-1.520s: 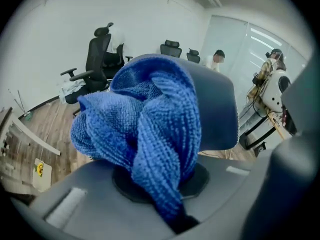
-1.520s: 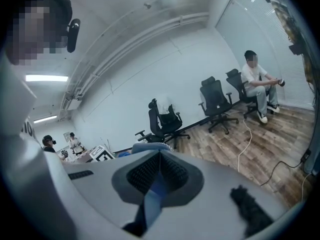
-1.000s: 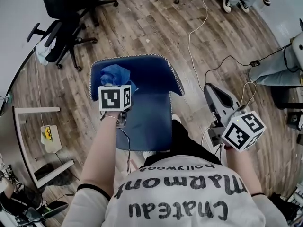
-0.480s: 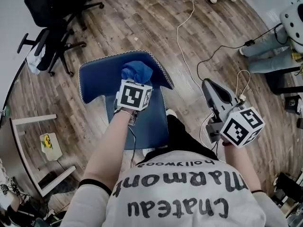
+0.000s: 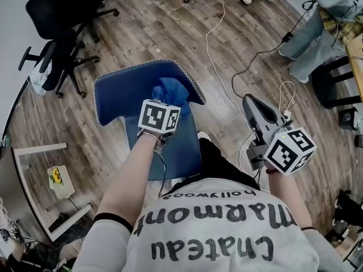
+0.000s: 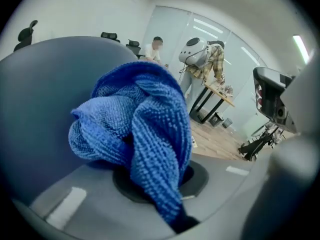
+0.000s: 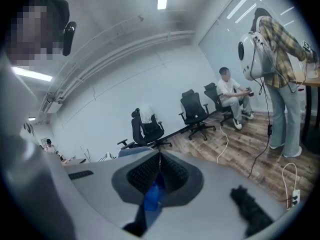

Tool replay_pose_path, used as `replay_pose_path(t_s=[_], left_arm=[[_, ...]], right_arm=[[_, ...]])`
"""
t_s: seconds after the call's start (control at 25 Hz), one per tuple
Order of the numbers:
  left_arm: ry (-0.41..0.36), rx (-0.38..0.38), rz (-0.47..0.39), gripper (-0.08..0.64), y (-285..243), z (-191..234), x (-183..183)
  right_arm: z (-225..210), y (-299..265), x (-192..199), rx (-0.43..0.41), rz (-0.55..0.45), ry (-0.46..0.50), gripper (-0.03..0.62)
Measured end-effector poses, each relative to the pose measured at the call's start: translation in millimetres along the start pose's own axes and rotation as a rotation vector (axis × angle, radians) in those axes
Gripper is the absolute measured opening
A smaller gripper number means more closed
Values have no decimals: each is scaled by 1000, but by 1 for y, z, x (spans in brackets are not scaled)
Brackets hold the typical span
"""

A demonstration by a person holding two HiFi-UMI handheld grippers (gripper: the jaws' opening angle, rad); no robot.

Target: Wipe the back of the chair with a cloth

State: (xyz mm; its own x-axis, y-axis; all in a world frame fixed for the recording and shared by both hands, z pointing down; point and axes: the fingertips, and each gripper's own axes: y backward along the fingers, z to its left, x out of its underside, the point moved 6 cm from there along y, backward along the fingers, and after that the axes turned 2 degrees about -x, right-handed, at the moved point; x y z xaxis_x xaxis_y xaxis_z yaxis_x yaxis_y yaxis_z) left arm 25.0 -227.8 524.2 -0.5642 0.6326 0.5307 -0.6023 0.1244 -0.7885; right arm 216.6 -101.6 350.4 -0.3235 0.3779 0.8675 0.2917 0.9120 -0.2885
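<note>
1. Cloth point(image 5: 168, 89), blue and bunched, lies against the back of the blue chair point(image 5: 122, 95). It is toward the right side, just at 12 o'clock from my left gripper's marker cube.
2. My left gripper point(image 5: 160, 113) is clamped on the cloth. In the left gripper view its terry folds bulge out of the jaws, and the chair's curved surface fills the 9 o'clock side.
3. My right gripper point(image 5: 251, 104) hangs over the wooden floor point(image 5: 170, 27), well apart from the chair at its 3 o'clock. Its jaws are pressed together and I see nothing clamped in them.
4. In the head view, black office chairs point(image 5: 59, 35) stand at 10 o'clock and a white cable point(image 5: 211, 44) trails across the floor at 1 o'clock.
5. In the right gripper view, a person in a plaid shirt point(image 7: 277, 59) stands at 2 o'clock.
</note>
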Motion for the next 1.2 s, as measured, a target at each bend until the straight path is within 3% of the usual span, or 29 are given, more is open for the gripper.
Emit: replay_pose_path(t_s=[0.28,0.44,0.6,0.8,1.04,1.2], left_arm=[[140,-164,-21,37,59,60,58],[243,-318,-37,37,100,110,97],[314,-480,10,35,126,156,129],[257,-464,66,37,115,168,128],[299,-415,54,37,87,167,103],[189,-369,77,37,62,144,80]], right_arm=[[36,-20,1,-75,18,40,15],[59,-33,8,-106,36,54,15],[65,-36,10,-96,50,66,15],[57,-32,12,-63,62,74,15],[37,-24,9,-10,80,69,15],[19,-19,9,23,81,42,15]])
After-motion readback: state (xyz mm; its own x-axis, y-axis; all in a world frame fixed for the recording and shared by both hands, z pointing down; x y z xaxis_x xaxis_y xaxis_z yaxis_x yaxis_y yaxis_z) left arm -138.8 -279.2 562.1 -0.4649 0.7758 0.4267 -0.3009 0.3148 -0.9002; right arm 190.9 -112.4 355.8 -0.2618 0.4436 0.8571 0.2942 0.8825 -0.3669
